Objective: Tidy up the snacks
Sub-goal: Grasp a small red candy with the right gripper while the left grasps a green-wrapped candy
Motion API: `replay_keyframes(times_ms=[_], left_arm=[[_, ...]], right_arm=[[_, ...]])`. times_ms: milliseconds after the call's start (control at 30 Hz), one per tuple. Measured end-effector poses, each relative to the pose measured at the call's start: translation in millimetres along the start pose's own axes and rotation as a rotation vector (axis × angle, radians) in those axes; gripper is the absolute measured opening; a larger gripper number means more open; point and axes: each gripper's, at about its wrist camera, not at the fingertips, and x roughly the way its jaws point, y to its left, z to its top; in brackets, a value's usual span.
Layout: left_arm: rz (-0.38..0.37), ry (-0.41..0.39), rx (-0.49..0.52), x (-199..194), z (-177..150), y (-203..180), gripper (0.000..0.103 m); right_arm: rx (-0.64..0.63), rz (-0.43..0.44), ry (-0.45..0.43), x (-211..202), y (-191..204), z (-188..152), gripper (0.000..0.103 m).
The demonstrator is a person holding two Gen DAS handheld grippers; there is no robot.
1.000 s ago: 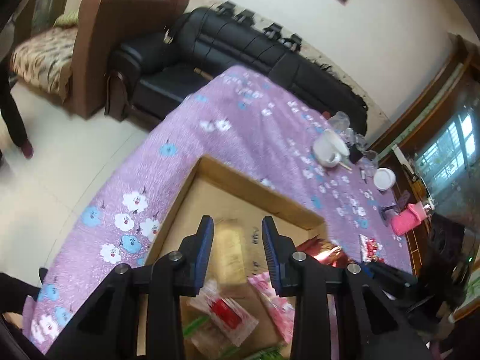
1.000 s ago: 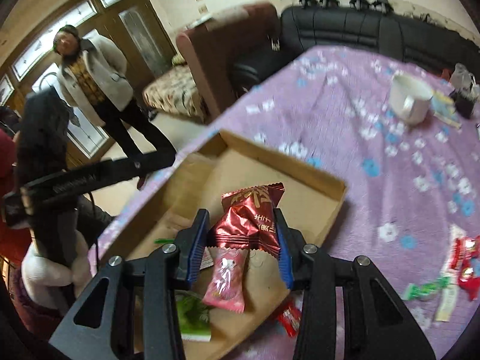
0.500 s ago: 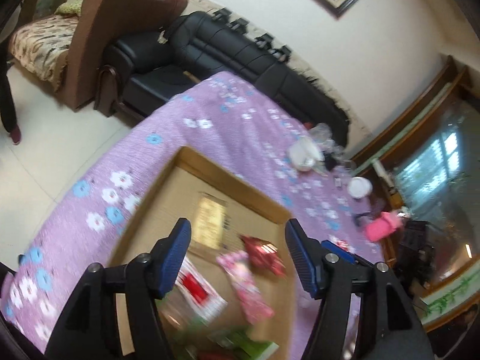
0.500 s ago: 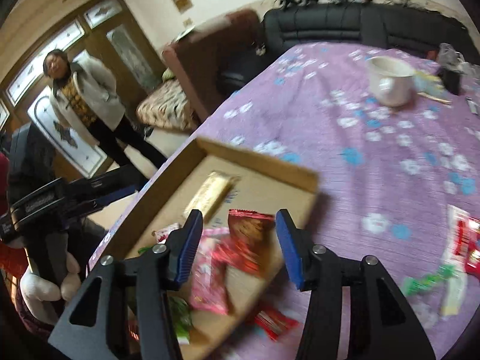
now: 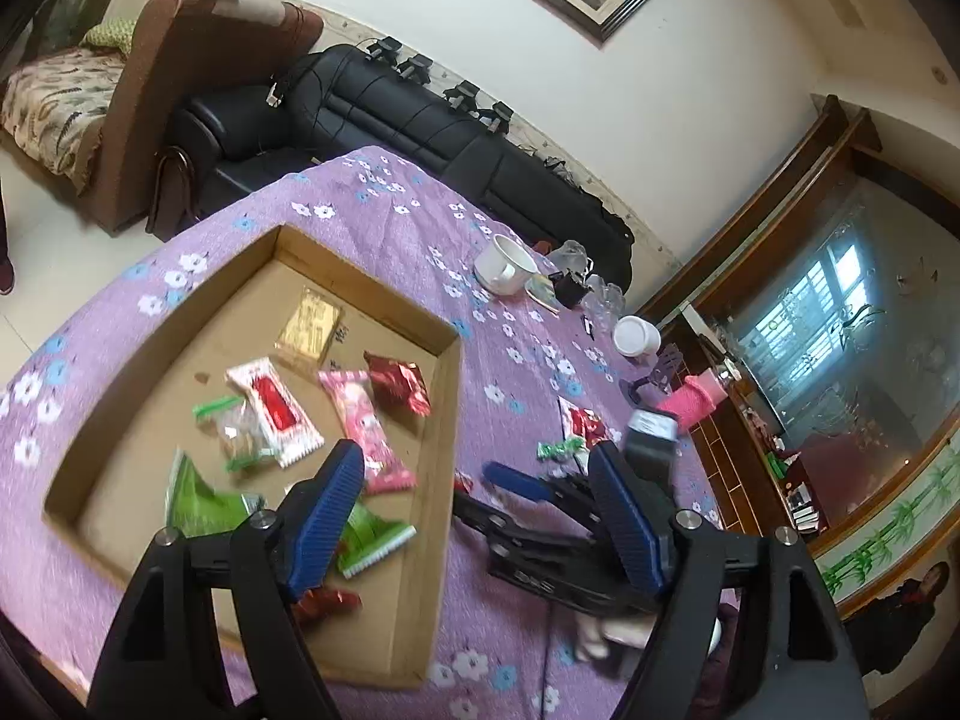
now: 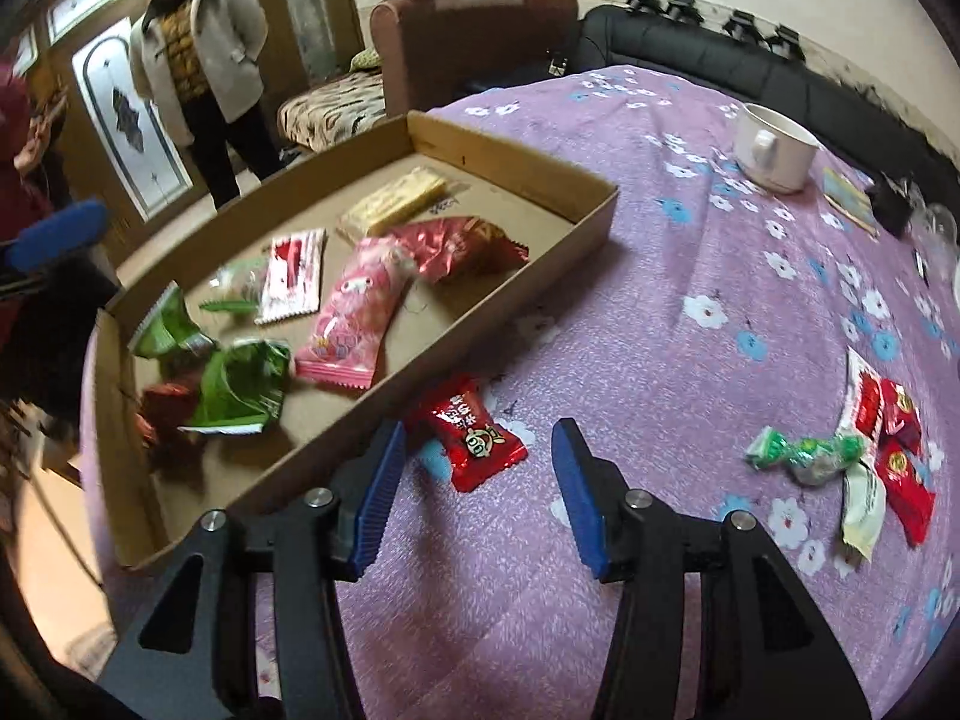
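Small red snack packet (image 6: 474, 441) lies flat on the purple floral tablecloth (image 6: 660, 312), just ahead of my right gripper (image 6: 477, 483) and between its two blue fingers (image 6: 375, 495), touching neither. It sits just outside the near wall of the cardboard tray (image 6: 591, 222), which runs off to the left and ahead of the tongs. Inside the tray I read a pink packet (image 6: 354, 315), a dark red foil packet (image 6: 462, 249), a gold bar (image 6: 393, 201), a red-and-white packet (image 6: 291, 276) and green packets (image 6: 240, 387). To the right of the right tongs, well apart, a loose cluster of wrappers (image 6: 864, 450) lies on the cloth; far ahead-right stands a white mug (image 6: 771, 147). Nothing lies between the jaws and the red packet. Right tongs: wide, holding nothing, angled down at the cloth. Left gripper (image 5: 480, 516): also wide and holding nothing, held above the tray's near right corner (image 5: 447, 420), left finger over the tray, right finger over the cloth; the right tool's black body crosses just ahead of it. A bystander (image 6: 198, 60) stands beyond the tray.
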Motion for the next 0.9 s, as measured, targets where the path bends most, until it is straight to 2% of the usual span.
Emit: replay_keyframes(times_ms=[67, 133, 167, 233, 467, 667, 733, 833, 867, 900], left_arm=[[-0.009, -0.003, -0.007, 0.2, -3.7, -3.4, 0.078], [-0.011, 0.004, -0.02, 3.6, -6.5, -5.6, 0.078], [-0.011, 0.009, -0.022, 5.3, -7.6, -7.1, 0.078], [-0.006, 0.019, -0.015, 9.7, -10.6, -12.2, 0.078], [-0.019, 0.093, 0.06, 35.7, -23.1, -37.2, 0.078], [-0.017, 0.185, 0.126, 84.3, -27.6, -65.0, 0.078], [-0.015, 0.218, 0.143, 102.4, -26.6, -74.4, 0.078], [-0.005, 0.241, 0.184, 121.9, -27.5, -85.0, 0.078], [0.015, 0.256, 0.216, 132.7, -28.4, -90.7, 0.078], [0.028, 0.269, 0.237, 140.4, -29.4, -94.4, 0.078]], right_arm=[[-0.006, 0.011, 0.001, 7.9, -0.7, 0.8, 0.051], [-0.011, 0.002, -0.006, 12.2, -0.2, 0.0, 0.041], [0.004, 0.001, -0.004, 11.0, -2.4, -0.7, 0.03], [0.054, 0.013, -0.005, 5.4, -9.8, -3.8, 0.024], [0.212, -0.032, -0.018, -45.0, -65.1, -47.0, 0.023], [0.306, -0.08, -0.018, -70.8, -112.5, -84.1, 0.025], [0.333, -0.065, -0.041, -71.9, -122.2, -90.0, 0.025], [0.401, 0.024, -0.099, -72.9, -139.7, -98.6, 0.031], [0.422, 0.044, -0.106, -73.7, -142.6, -99.0, 0.034], [0.446, 0.049, -0.117, -75.4, -146.7, -100.1, 0.043]])
